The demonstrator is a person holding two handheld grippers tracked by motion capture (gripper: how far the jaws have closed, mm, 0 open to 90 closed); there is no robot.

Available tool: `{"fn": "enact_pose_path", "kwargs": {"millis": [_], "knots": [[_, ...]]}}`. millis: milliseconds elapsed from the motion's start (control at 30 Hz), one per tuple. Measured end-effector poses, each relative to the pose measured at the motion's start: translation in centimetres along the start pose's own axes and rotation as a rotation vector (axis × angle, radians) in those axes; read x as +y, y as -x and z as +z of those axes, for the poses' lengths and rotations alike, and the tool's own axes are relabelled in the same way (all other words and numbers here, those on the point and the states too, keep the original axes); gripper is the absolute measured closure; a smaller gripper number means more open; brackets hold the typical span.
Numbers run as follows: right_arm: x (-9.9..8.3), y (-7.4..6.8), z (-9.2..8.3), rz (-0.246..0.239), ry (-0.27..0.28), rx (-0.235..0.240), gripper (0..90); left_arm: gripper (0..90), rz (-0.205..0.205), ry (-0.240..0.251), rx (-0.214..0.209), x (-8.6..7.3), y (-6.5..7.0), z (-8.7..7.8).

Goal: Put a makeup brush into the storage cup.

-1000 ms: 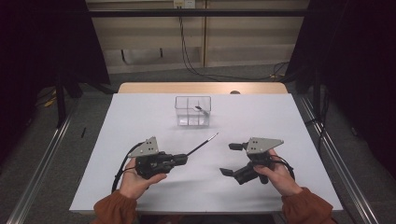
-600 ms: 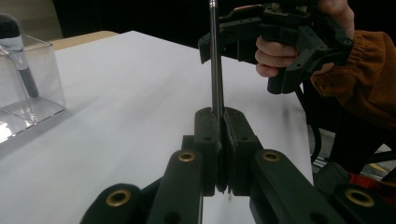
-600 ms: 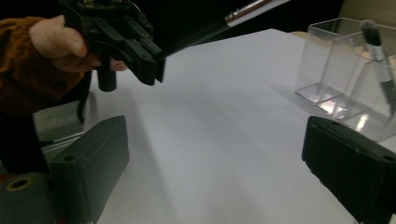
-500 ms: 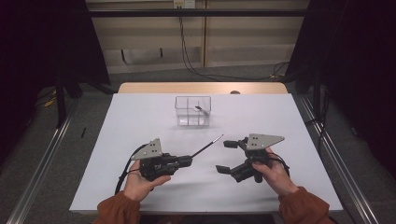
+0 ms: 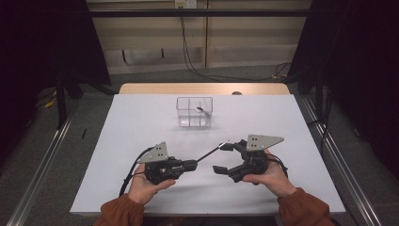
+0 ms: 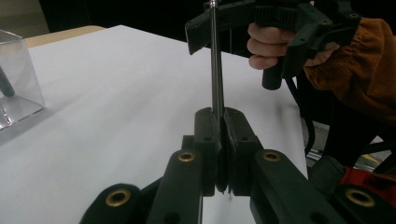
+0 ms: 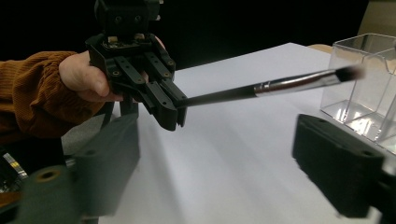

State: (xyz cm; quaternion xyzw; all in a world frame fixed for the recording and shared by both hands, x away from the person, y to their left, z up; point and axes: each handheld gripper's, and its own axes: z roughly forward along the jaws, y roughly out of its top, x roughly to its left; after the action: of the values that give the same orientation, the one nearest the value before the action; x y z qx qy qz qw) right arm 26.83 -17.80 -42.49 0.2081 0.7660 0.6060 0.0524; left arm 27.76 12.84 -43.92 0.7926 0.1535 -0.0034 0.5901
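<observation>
Left claw (image 5: 192, 164) pinching brush (image 5: 212, 151), now nearer table (image 5: 141, 122) centre, brush tip reaching spread right claw (image 5: 220, 158) at 3 o'clock, clear box (image 5: 194, 112) unmoved at 12.

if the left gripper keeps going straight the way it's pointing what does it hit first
Most likely the right gripper. The left gripper is shut on a brush whose tip already sits at the right gripper's open jaws. Depth is unclear, so the brush could slip between them.
</observation>
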Motion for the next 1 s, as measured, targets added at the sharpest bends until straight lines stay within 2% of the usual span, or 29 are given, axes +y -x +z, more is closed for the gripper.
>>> {"fn": "enact_pose_path", "kwargs": {"millis": [100,167,300,400,500,700,1000], "knots": [[0.0,0.1,0.1,0.019,0.010,-0.003,25.4,84.9,0.008,-0.010,-0.006,0.0,0.0,0.1],[-0.1,0.0,0.2,0.013,0.008,-0.023,25.7,84.9,0.006,-0.010,-0.009,0.0,0.0,0.2],[-0.2,0.1,0.4,0.033,0.013,-0.020,37.1,84.9,0.010,-0.019,-0.010,-0.1,0.1,0.2],[-0.2,0.2,0.4,0.045,0.014,-0.008,44.5,84.9,0.012,-0.027,-0.013,-0.1,0.1,0.4],[-0.3,0.2,0.4,0.054,0.021,-0.009,47.0,84.9,0.010,-0.029,-0.016,-0.2,0.0,0.5],[-0.4,0.3,0.5,0.069,0.030,0.011,58.5,84.9,0.016,-0.050,-0.018,-0.3,0.0,0.6],[-0.2,0.7,0.2,0.133,0.070,0.032,72.3,84.5,0.033,-0.077,-0.021,-0.5,-0.1,1.1]]}}
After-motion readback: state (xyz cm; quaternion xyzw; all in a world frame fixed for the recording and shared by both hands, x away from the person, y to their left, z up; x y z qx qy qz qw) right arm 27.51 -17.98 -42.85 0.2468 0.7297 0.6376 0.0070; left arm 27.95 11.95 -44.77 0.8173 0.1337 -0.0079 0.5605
